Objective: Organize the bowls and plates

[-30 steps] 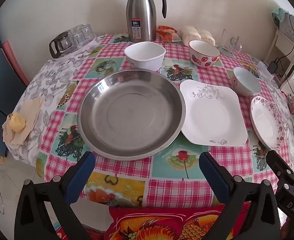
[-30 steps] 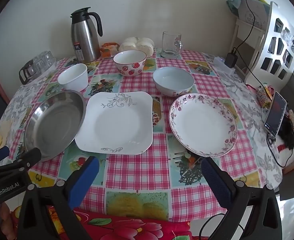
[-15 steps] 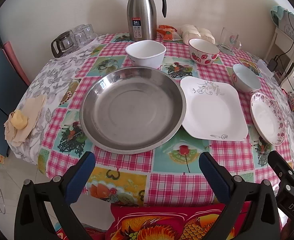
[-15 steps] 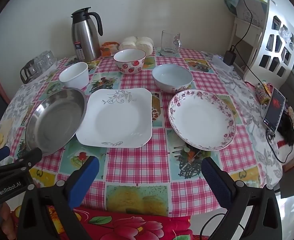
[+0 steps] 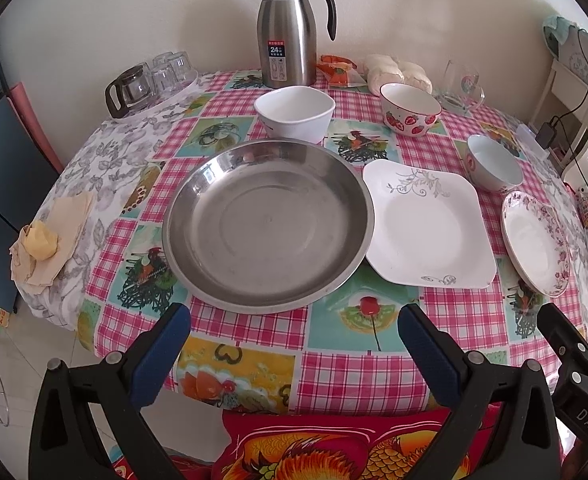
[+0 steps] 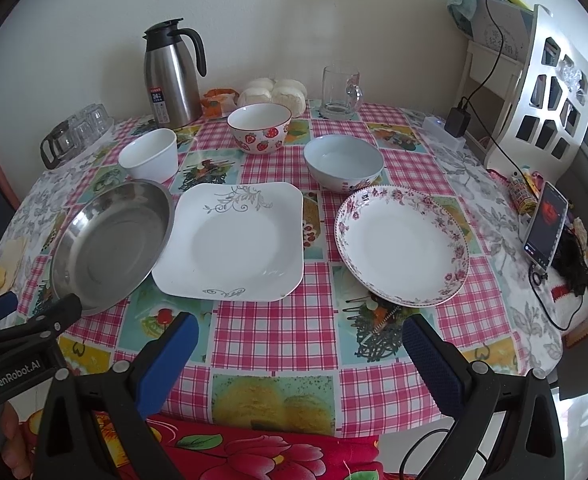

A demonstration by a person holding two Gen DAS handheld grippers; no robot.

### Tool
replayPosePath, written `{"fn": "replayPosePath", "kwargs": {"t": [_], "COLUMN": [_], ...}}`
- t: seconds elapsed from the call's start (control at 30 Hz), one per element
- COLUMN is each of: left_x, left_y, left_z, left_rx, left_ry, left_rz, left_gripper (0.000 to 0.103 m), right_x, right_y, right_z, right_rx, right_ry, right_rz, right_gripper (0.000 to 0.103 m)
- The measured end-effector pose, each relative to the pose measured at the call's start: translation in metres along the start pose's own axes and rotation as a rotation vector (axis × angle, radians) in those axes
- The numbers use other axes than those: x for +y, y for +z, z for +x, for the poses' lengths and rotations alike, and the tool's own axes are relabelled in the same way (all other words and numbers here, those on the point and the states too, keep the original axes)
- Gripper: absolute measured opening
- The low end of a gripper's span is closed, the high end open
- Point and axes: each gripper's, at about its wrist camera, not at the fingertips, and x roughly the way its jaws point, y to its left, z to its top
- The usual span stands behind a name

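Three plates ahead of grippers: steel plate [image 5: 268, 226], square plate [image 5: 427, 226], floral plate [image 6: 401, 246], three bowls beyond: white bowl [image 5: 294, 114], strawberry bowl [image 6: 260, 128], blue bowl [image 6: 343, 162], left gripper [image 5: 294, 354] and right gripper [image 6: 299, 358] both spread wide, empty.

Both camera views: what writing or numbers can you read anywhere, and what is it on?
"24": label on the steel thermos jug; the smaller print there is too blurred to read.
"GenRobot.AI": body of the left hand-held gripper.
"DAS": body of the right hand-held gripper, cut off by the frame edge.
Phone screen: unreadable.

Both wrist views look from six o'clock across the table toward twelve; they share the square plate [image 5: 429, 224] [image 6: 234, 240].
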Motion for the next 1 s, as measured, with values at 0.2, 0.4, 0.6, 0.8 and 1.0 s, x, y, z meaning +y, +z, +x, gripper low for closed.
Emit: {"fn": "replayPosePath", "kwargs": {"t": [0.2, 0.4, 0.6, 0.8, 1.0], "left_x": [0.0, 0.0019, 0.0022, 0.0024, 0.0033], "left_y": [-0.0007, -0.0012, -0.0019, -0.0032, -0.0028], "left_z": [0.0003, 0.0011, 0.0013, 0.0021, 0.0049], "left_rx": [0.0, 0.002, 0.002, 0.004, 0.017], "left_ry": [-0.004, -0.012, -0.013, -0.015, -0.032], "left_rz": [-0.002, -0.006, -0.005, -0.005, -0.008], "left_gripper": [0.103, 0.103, 0.103, 0.103, 0.103], "right_x": [0.0001, 0.0004, 0.0005, 0.0017, 0.0011], "right_y": [0.001, 0.0005, 0.0007, 0.0004, 0.0007], "right_z": [-0.0003, -0.0011, -0.0006, -0.0003, 0.0001], "right_rx": [-0.003, -0.005, -0.005, -0.004, -0.003], "right_ry": [0.002, 0.001, 0.001, -0.001, 0.002], "right_rz": [0.001, 0.0, -0.002, -0.002, -0.001], "right_gripper": [0.103, 0.103, 0.103, 0.103, 0.103]}}
